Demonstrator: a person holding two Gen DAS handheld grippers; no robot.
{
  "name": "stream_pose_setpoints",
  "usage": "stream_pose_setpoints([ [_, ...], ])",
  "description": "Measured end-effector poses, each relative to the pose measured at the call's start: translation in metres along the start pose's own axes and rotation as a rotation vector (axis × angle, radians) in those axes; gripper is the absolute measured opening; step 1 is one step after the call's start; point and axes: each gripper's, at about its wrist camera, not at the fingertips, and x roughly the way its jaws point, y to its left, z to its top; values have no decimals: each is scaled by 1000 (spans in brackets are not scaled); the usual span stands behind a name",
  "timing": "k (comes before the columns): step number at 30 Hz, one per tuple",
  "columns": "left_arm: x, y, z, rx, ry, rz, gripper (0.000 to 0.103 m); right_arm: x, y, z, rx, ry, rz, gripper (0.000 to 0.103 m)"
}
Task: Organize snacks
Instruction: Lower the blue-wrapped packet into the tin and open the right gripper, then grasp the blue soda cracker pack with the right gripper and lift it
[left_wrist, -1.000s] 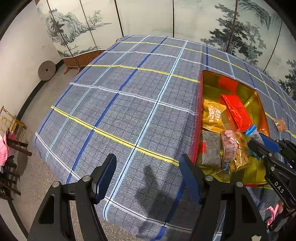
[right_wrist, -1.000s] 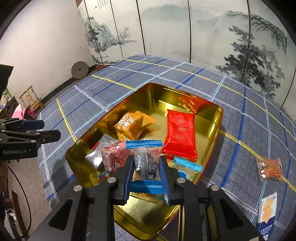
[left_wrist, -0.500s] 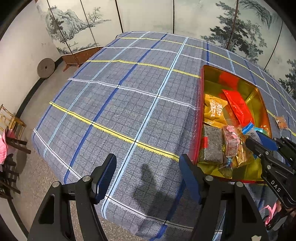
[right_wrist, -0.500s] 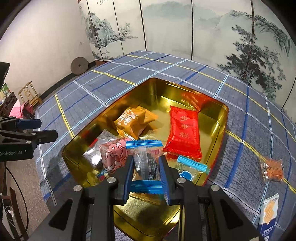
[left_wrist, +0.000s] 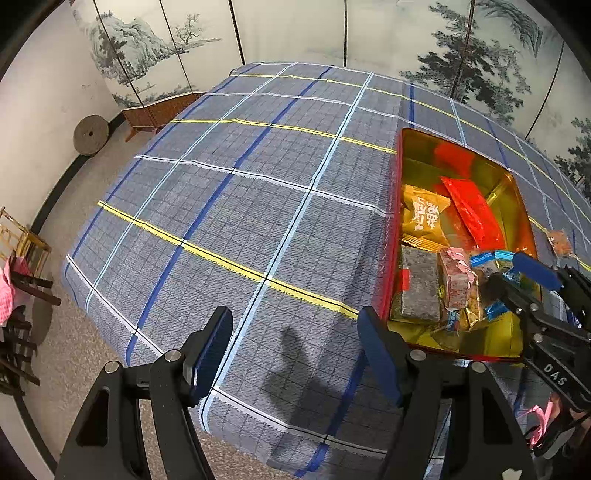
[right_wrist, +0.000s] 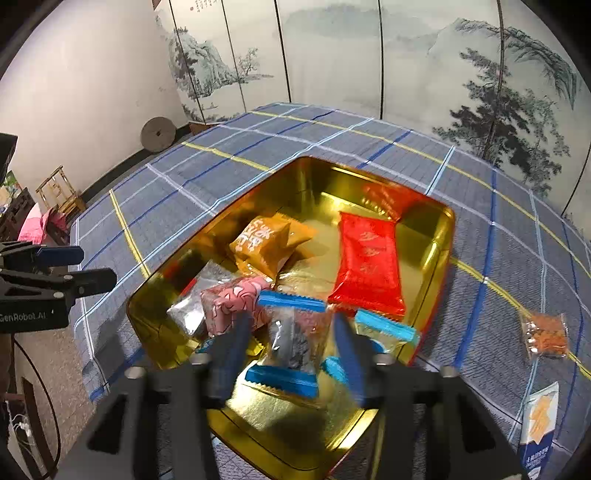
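Note:
A gold tin (right_wrist: 439, 236) with red outer walls sits on the plaid tablecloth and holds several snack packs: an orange one (right_wrist: 262, 240), a red one (right_wrist: 367, 258), a pink one (right_wrist: 229, 301) and a silver one (right_wrist: 188, 310). My right gripper (right_wrist: 291, 343) is over the tin's near end, its jaws parted, with a clear blue-ended snack pack (right_wrist: 295, 336) between them. My left gripper (left_wrist: 295, 350) is open and empty above the cloth left of the tin (left_wrist: 391, 236). The right gripper also shows in the left wrist view (left_wrist: 517, 277).
Two snack packs lie on the cloth right of the tin: a small orange one (right_wrist: 546, 334) and a blue-and-white one (right_wrist: 537, 424). A painted folding screen (right_wrist: 369, 55) stands behind the table. A chair (left_wrist: 22, 251) and a round millstone (left_wrist: 90, 134) are on the floor at left.
The right gripper's jaws have spread apart around the blue-ended pack, which was gripped before. The left gripper has drifted slightly, still open.

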Motion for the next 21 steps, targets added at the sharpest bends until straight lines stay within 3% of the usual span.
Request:
stream_pose_setpoints([
  [10,-10,-13,0,21,-19,-16,67,-40,-26,-5,51,-81,-24,57],
  [21,-21,-44,1,82,-41,-40,67,-84,-126,-58,155,-41,-254,62],
])
